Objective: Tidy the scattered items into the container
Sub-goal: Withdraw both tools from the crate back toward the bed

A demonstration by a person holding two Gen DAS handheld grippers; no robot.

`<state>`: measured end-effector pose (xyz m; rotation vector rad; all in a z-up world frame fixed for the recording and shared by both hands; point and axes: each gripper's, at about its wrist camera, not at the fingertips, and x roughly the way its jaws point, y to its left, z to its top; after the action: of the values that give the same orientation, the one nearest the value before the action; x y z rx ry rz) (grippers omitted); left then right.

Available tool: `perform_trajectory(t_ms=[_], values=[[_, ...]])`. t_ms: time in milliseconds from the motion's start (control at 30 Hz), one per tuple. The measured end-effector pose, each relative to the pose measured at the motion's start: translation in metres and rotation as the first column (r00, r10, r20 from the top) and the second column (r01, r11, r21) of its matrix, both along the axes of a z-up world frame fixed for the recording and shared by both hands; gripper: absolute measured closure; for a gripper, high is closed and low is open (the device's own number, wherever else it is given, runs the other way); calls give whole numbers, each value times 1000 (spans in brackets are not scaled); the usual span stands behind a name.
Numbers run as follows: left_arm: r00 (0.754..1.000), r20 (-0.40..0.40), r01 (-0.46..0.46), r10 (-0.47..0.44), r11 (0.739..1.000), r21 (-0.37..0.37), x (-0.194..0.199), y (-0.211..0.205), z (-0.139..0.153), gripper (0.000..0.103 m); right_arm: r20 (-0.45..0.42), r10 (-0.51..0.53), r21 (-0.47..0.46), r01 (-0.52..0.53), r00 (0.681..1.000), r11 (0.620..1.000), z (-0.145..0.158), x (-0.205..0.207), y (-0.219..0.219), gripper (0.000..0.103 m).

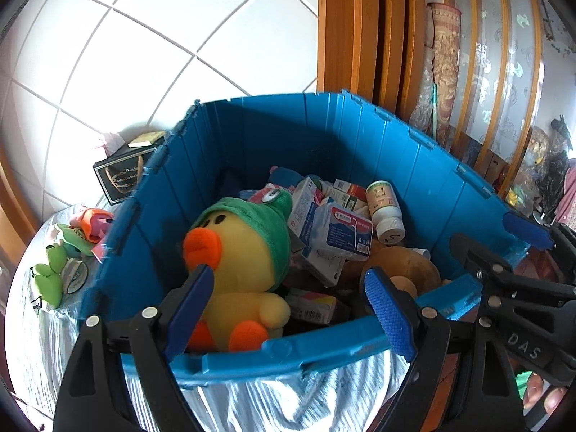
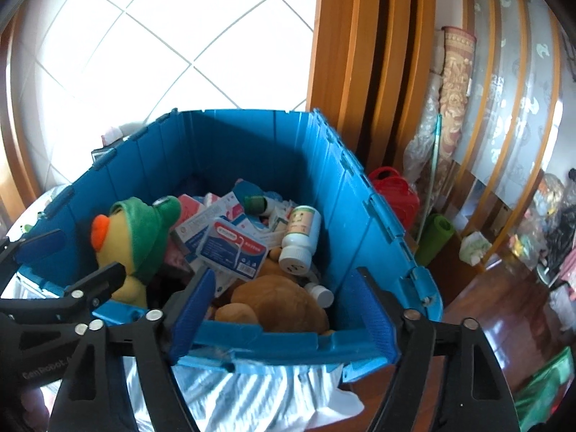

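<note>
A blue plastic crate (image 1: 324,133) (image 2: 234,133) stands on a cloth-covered table. It holds a yellow duck plush with a green hat (image 1: 244,262) (image 2: 133,237), a brown plush (image 1: 406,266) (image 2: 280,302), a white pill bottle (image 1: 385,208) (image 2: 300,237) and several small boxes (image 1: 338,230) (image 2: 234,252). My left gripper (image 1: 291,295) is open and empty over the crate's near rim. My right gripper (image 2: 284,309) is open and empty over the near rim too. A green frog toy (image 1: 50,277), an orange toy (image 1: 91,221) and a tape roll (image 1: 75,275) lie on the table left of the crate.
A black box (image 1: 122,176) stands behind the crate's left corner. A tiled wall is behind. A wooden door frame (image 2: 360,54), a rolled mat (image 2: 457,82), a red can (image 2: 396,190) and a green roll (image 2: 435,237) are on the right, over a wooden floor.
</note>
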<state>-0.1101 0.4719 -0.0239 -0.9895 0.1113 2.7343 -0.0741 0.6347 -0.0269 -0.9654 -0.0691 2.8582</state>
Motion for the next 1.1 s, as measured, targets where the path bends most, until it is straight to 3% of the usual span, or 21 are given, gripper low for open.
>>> perform_trajectory(t_ms=[133,233,367,667,867,967,1100], values=[[999,-41,-18,19,1000,20,16,-24,12,10,-27,4,-3,-5,1000,1000,9,11,-16,15],[996,-76,-44,47,998,39,28,-51,20,4,-57,-6,10,7,998,1000,18,20,-37,1],[990,-108,-89,95,994,62,46,-106,25,2,-103,-2,-1,2,995,1000,30,30,-74,0],[961,-114,-246,251,968,54,85,-266,11,2,-190,112,-12,-116,975,993,40,55,-220,0],[930,-54,-361,364,931,51,100,-370,-21,2,-172,213,-35,-223,962,974,26,59,-311,0],[900,-6,-435,436,899,48,102,-418,-39,2,-128,262,-34,-268,957,963,16,47,-349,0],[843,46,-538,537,841,49,97,-473,-62,2,-76,323,-34,-326,943,945,0,20,-392,0]])
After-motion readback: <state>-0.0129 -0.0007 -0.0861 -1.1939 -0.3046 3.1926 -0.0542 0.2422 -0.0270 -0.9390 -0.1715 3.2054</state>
